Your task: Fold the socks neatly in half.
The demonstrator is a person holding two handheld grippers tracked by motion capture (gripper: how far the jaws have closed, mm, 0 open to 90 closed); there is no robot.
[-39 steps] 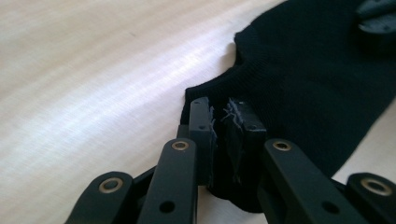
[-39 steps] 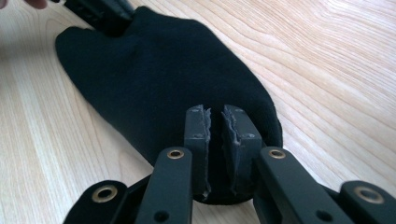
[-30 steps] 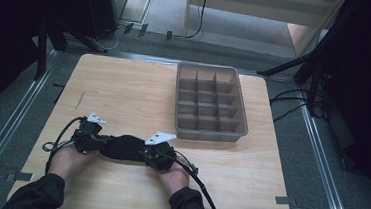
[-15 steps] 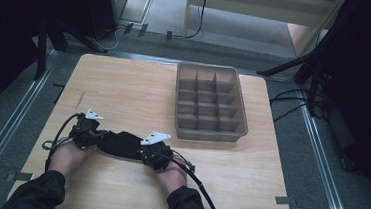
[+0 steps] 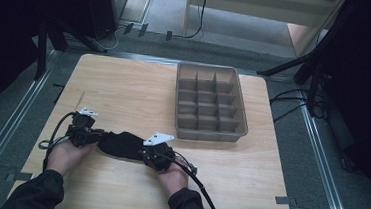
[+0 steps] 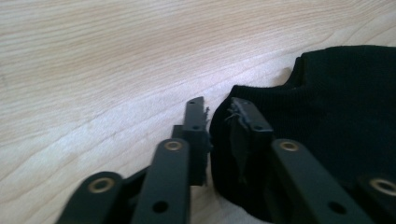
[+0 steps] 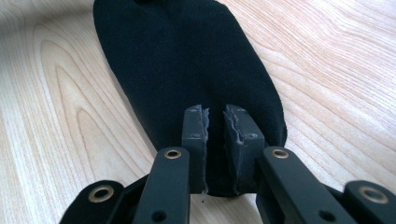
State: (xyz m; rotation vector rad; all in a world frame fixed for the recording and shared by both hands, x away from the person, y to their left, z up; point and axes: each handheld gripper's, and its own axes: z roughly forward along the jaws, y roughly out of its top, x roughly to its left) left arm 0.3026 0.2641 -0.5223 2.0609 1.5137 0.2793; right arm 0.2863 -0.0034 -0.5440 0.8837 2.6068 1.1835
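The wooden worktop (image 5: 124,89) carries a grey compartment tray (image 5: 211,102) toward its far right, and that tray serves as the landmark here. A black sock (image 5: 122,144) lies flat on the worktop, nearer the person than the tray and off the tray's near-left corner, well apart from it.

The left gripper (image 5: 90,136) sits at the sock's end farthest from the tray, and the right gripper (image 5: 155,155) at the end closest to the tray's near-left corner. In the right gripper view the right gripper (image 7: 215,140) has its jaws clenched on the sock (image 7: 187,60), a thin fold of the rounded end pinched between them, with the rest of the fabric stretching away. In the left gripper view the left gripper (image 6: 219,133) has one jaw over the sock's (image 6: 322,107) edge and the other on bare wood beside it; the jaws stand close together with the hem at the gap, but I cannot tell whether fabric is truly pinched.

The step in hand looks like gripping both ends to lift or fold the sock. To do it well, the left jaws should bite deeper past the hem before lifting, so the fabric does not slip out, and both ends should rise evenly toward the tray.
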